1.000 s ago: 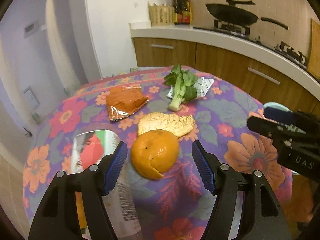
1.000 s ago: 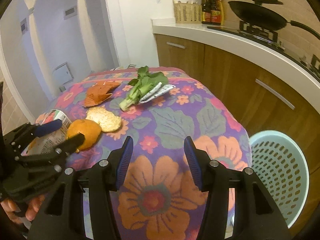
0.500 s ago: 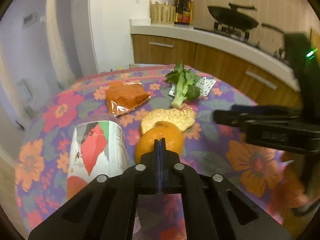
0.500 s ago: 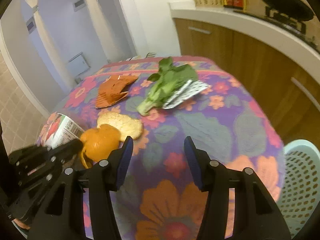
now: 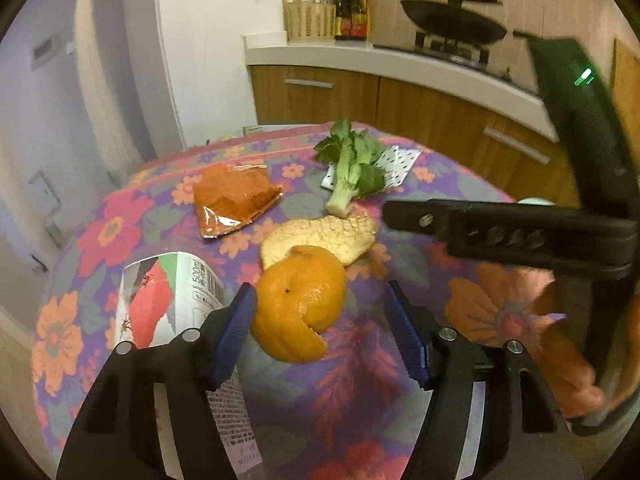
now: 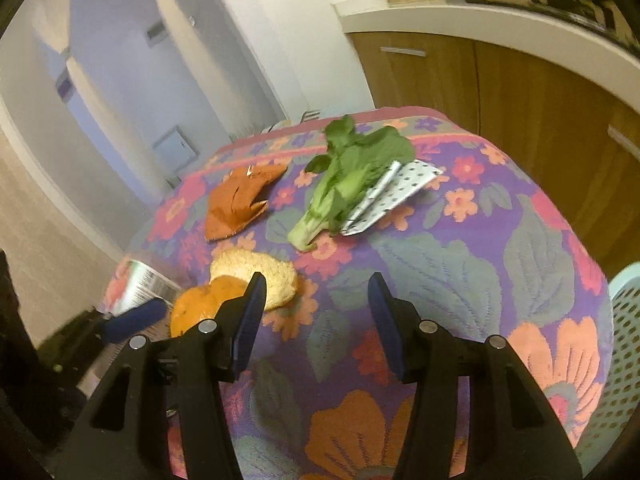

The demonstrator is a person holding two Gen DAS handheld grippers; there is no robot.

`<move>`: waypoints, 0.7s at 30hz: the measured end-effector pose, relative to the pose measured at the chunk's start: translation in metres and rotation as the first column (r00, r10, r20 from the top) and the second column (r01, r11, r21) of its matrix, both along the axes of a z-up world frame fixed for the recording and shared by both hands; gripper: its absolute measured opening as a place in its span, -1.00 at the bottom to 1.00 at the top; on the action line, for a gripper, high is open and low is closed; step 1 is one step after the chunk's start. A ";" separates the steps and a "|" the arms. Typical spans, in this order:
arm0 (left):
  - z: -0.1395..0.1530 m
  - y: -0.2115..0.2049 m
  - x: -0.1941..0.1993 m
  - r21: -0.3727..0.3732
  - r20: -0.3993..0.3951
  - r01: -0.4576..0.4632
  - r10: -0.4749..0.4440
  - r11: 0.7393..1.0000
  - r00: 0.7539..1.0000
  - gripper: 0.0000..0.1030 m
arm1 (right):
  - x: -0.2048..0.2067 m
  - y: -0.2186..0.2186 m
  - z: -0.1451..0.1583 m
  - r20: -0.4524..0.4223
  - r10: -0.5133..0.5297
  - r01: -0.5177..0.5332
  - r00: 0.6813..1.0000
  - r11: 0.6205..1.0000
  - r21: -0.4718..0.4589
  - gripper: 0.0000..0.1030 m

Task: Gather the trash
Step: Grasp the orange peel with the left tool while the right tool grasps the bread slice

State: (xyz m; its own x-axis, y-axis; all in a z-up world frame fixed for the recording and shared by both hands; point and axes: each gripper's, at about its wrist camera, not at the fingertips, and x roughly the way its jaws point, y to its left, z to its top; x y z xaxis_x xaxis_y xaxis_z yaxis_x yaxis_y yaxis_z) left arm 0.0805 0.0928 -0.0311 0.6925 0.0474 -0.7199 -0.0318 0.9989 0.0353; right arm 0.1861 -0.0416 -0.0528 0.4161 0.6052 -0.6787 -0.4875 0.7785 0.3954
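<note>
Left tongs (image 5: 320, 320) gape wide around the orange peel (image 5: 300, 304); right tongs (image 6: 314, 312) hang apart, empty. Best to drop lower and pinch the peel's middle squarely.

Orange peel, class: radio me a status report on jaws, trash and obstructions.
Left gripper jaws open, straddling the orange peel. Right gripper jaws open, empty, over the tablecloth. Carton lying close by the left finger; basket at table edge.

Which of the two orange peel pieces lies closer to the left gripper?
The rounded orange peel, orange side up, between the open left gripper fingers. The other peel shows its pale inside, farther away.
</note>
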 end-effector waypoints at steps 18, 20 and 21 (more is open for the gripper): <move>0.015 0.031 -0.017 -0.063 0.076 -0.047 0.051 0.997 0.996 -0.52 | 0.002 0.005 0.000 -0.002 -0.003 0.003 1.000 1.000 -0.024 -0.04; 0.024 0.040 -0.025 -0.124 0.109 -0.042 0.055 0.991 0.992 -0.52 | 0.002 0.016 -0.001 0.004 0.009 -0.009 1.000 0.998 -0.064 -0.04; 0.028 0.044 -0.028 -0.149 0.125 -0.039 0.058 0.988 0.990 -0.52 | 0.002 0.020 -0.002 0.005 0.018 -0.017 1.000 0.997 -0.074 -0.04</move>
State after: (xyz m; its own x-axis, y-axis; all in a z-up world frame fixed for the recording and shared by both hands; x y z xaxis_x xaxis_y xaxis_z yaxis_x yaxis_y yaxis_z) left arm 0.0523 0.1368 -0.0028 0.7790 -0.0156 -0.6268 -0.0752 0.9902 -0.1181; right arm 0.1885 -0.0215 -0.0547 0.4098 0.5604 -0.7197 -0.5033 0.7970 0.3340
